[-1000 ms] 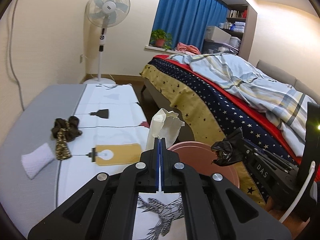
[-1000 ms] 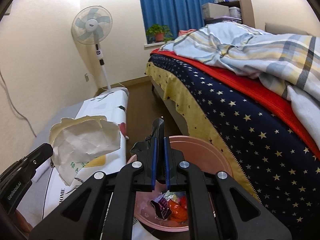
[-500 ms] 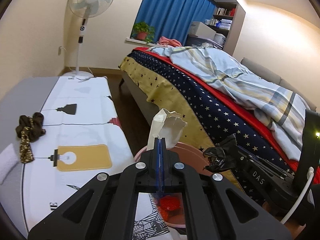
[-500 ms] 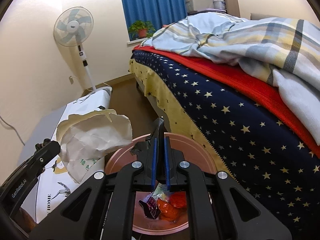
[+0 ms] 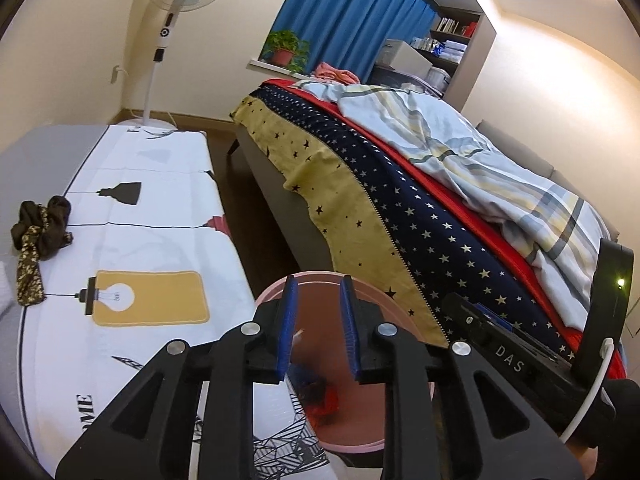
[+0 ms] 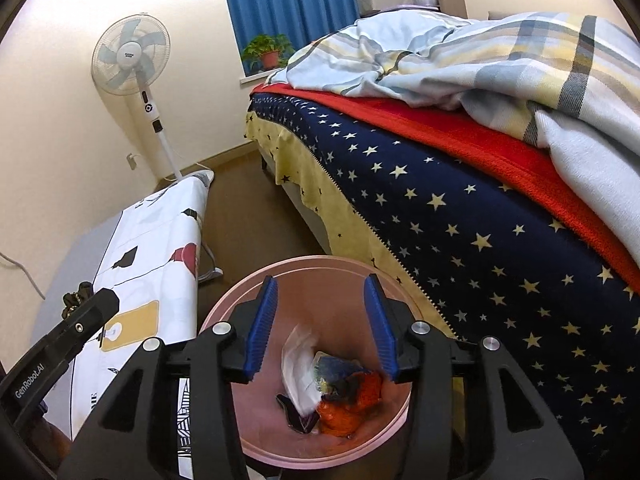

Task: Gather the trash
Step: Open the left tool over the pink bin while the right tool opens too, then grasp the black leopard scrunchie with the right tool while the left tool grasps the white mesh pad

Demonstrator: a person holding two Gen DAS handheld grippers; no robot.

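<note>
Both jaws have just been opening, empty, over the pink bin [image 6: 320, 264]: left hand-held gripper [image 5: 318, 320] and right hand-held gripper [image 6: 322, 320] point down at the trash [image 6: 340, 392] directly below.

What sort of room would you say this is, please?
Most likely a bedroom: a bed with a rumpled blanket, a standing fan, and blue curtains behind a potted plant.
</note>
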